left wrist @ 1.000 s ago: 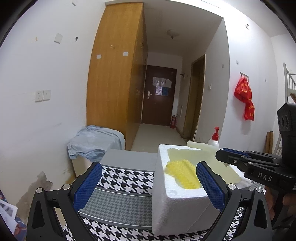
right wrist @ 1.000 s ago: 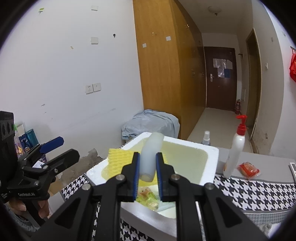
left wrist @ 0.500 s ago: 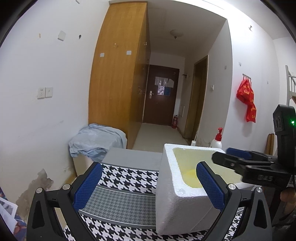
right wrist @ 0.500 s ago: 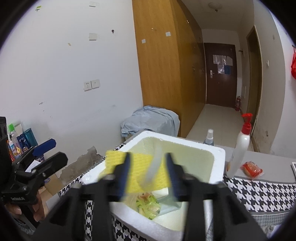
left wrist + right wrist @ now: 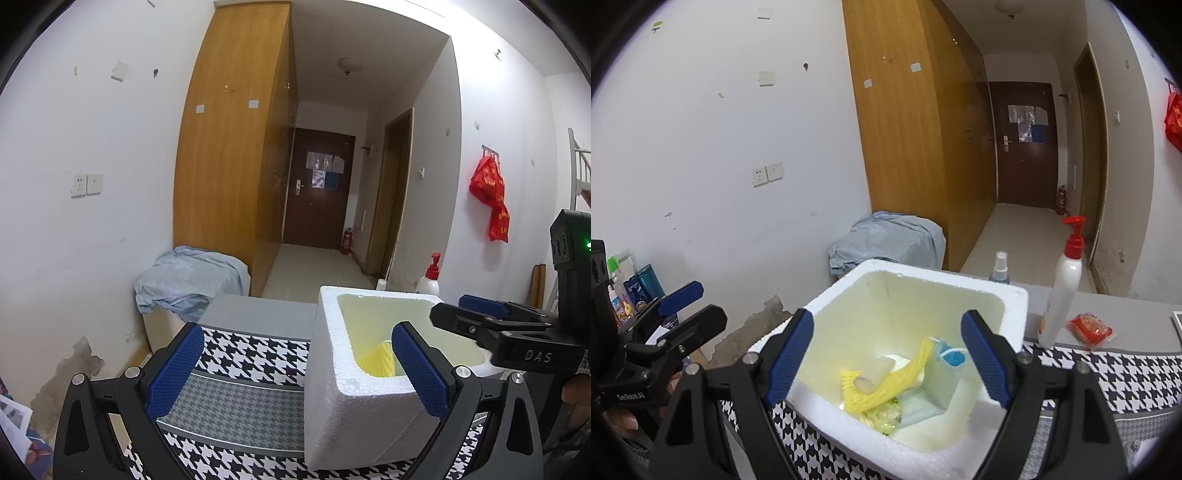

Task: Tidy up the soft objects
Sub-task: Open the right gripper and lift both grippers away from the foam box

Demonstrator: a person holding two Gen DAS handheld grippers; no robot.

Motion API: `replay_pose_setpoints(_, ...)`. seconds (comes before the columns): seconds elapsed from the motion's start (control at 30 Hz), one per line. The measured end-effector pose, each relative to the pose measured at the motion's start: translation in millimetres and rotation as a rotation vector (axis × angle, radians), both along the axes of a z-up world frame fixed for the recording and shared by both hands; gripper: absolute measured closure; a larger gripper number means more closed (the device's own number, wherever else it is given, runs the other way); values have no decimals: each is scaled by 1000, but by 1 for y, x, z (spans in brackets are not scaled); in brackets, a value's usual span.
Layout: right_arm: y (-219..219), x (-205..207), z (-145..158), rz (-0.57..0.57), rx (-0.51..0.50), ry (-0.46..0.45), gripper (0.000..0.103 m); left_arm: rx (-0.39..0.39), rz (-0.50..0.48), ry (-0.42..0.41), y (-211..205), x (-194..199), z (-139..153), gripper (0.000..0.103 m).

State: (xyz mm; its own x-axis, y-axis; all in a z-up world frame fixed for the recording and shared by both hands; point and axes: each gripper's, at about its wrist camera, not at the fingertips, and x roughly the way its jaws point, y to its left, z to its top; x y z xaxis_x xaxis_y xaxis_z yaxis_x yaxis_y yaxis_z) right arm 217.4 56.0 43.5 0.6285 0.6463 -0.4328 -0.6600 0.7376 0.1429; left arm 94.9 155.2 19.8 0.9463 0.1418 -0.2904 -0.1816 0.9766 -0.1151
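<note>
Here the right gripper (image 5: 888,352) hangs over the foam box (image 5: 1015,306) on the counter (image 5: 1137,317), fingers opening with nothing between them. The white roll (image 5: 873,374) lies inside on yellow netting (image 5: 886,387). The left gripper (image 5: 297,373) has its fingers apart, empty.

right gripper (image 5: 888,352) jaws opening, empty — above foam box (image 5: 1015,299); foam tube (image 5: 873,374) inside
</note>
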Motion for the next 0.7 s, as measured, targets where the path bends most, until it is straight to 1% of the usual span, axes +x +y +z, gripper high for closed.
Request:
replay_pose_setpoints(0.07,-3,0,0,-4,5,2,6,-1,1,3,-1,0,0,1)
replay_pose_setpoints(0.1,-4,-1,0,-5,6,0,4,0,0,3,-2,-1,0,1)
replay_pose_setpoints(0.17,-7,-3,2,-6,15,-9,3,2,2,1,-3,-1,2,1)
replay_pose_setpoints(0.33,-10,-8,3,-14,2,-37,3,9,6,-1,-7,0,4,1)
replay_pose_setpoints(0.4,-13,-9,4,-19,8,-37,0,10,9,-2,-8,0,5,1)
replay_pose_setpoints(0.7,-30,-16,8,-22,26,-52,0,28,-1,-6,-25,-1,11,1)
